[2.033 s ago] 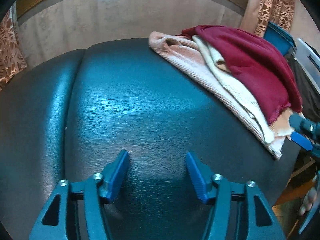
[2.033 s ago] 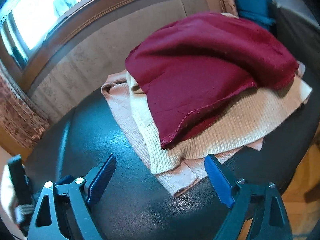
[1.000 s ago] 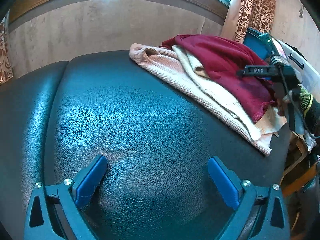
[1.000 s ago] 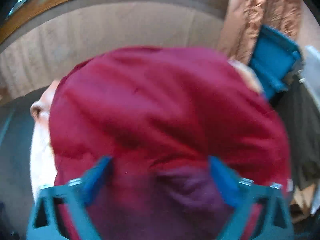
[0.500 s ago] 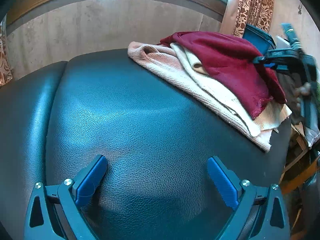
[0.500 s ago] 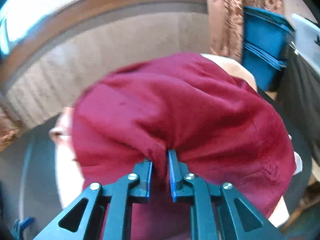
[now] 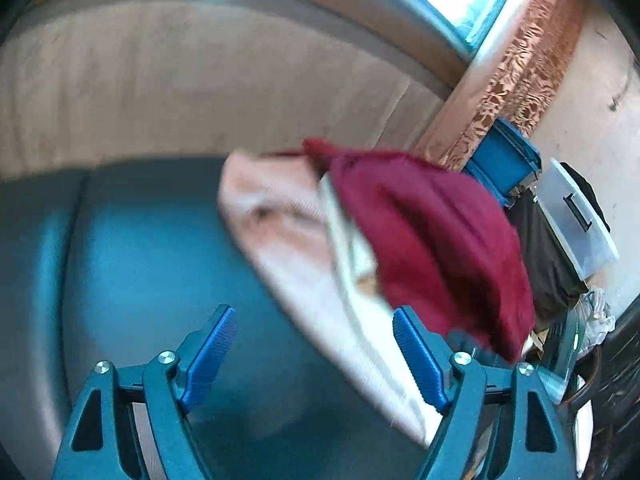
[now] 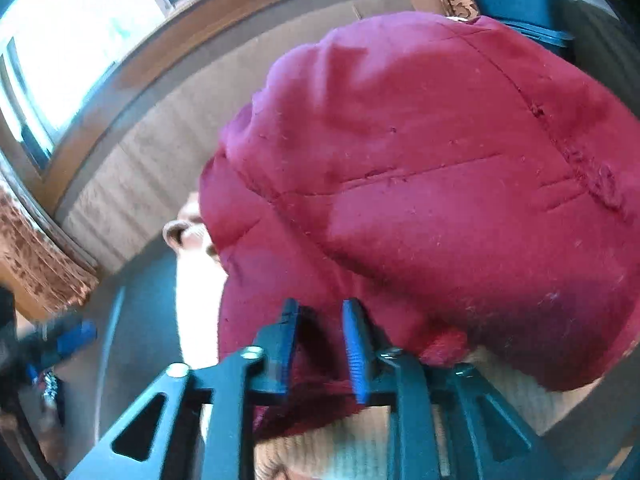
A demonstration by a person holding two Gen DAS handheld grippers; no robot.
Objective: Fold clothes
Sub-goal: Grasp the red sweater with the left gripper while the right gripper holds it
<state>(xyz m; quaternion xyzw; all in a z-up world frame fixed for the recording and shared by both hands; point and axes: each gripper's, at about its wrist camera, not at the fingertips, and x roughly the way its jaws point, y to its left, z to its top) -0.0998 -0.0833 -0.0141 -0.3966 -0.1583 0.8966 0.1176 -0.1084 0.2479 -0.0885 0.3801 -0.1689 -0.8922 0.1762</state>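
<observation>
A dark red garment (image 8: 440, 200) lies on top of a pile, over a cream knit sweater (image 8: 340, 448) and a pink knit sweater (image 7: 280, 224), on a dark leather table (image 7: 140, 260). My right gripper (image 8: 320, 344) is at the near edge of the red garment. Its jaws are opening, a shadowed fold of red cloth sits between them, and the ridged pad face shows bare. My left gripper (image 7: 316, 344) hovers over the table beside the pile. Its jaws are wide and closing, and they hold nothing. In the left wrist view the red garment (image 7: 432, 240) is blurred.
A blue bin (image 7: 504, 160), a clear plastic box (image 7: 576, 224) and dark bags stand past the table's right edge. A patterned curtain (image 7: 512, 76) hangs beside a window, and a beige wall (image 7: 200, 80) runs behind the table. Bare leather lies left of the pile.
My right gripper pinched the red garment half a second ago, and its jaws have now parted and rolled. My left gripper rose and swung toward the pile, its jaws narrowing.
</observation>
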